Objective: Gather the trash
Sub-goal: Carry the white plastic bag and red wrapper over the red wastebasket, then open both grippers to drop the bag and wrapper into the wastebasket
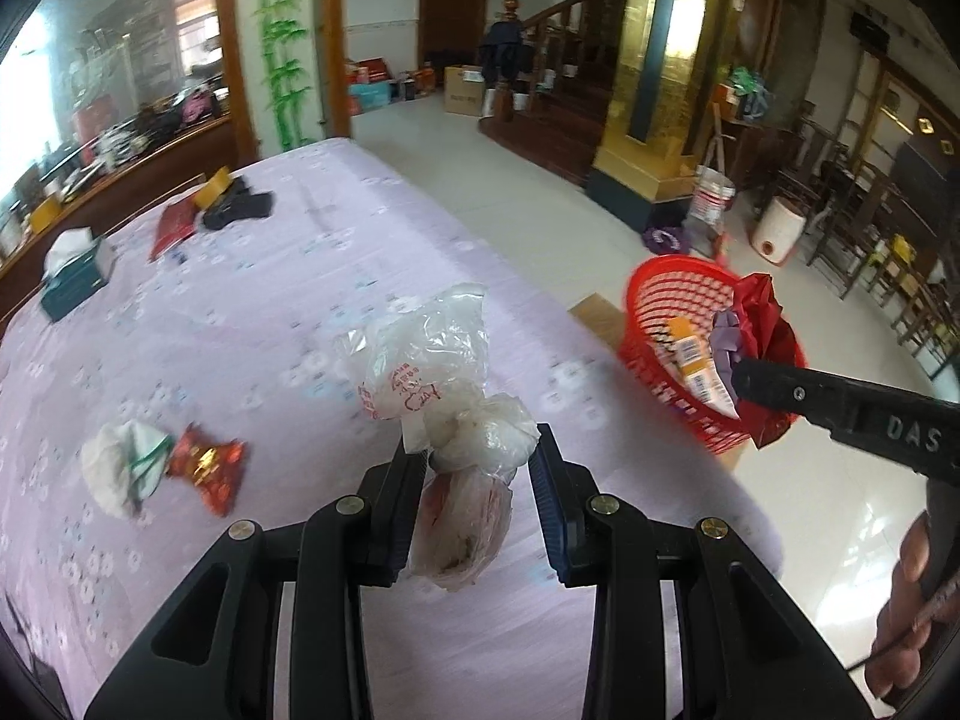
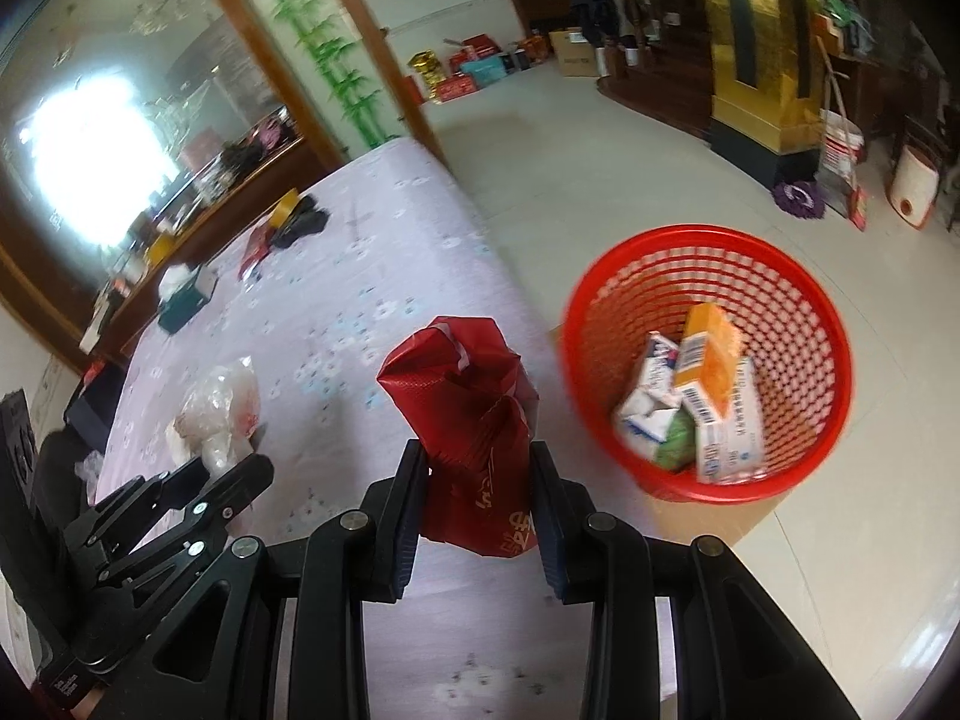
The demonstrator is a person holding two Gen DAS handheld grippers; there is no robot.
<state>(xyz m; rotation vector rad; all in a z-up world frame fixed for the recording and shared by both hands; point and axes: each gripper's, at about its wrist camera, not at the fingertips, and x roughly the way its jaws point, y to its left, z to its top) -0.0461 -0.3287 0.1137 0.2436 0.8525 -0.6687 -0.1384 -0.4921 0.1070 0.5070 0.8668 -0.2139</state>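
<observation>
- On the far left of the table point(image 1: 270, 312) sits a tissue box point(image 1: 75, 276). Nearer you lie a white wad point(image 1: 123, 471) and a red wrapper point(image 1: 207, 468), both still uncollected.
- Your left gripper point(image 1: 477, 474) is clenched on a clear plastic bag point(image 1: 456, 432), held above the table.
- Your right gripper point(image 2: 480, 480) is clenched on a red bag point(image 2: 474, 420), near the table's edge and not yet over the basket.
- To the right, on the floor, stands the red basket point(image 2: 606, 276), already holding several cartons point(image 2: 702, 402).
- Judged from this: some trash is binned, two bags are in hand, and two pieces remain.
- Only the left view shows the wad and wrapper; only the right view shows clearly what is in the basket.
</observation>
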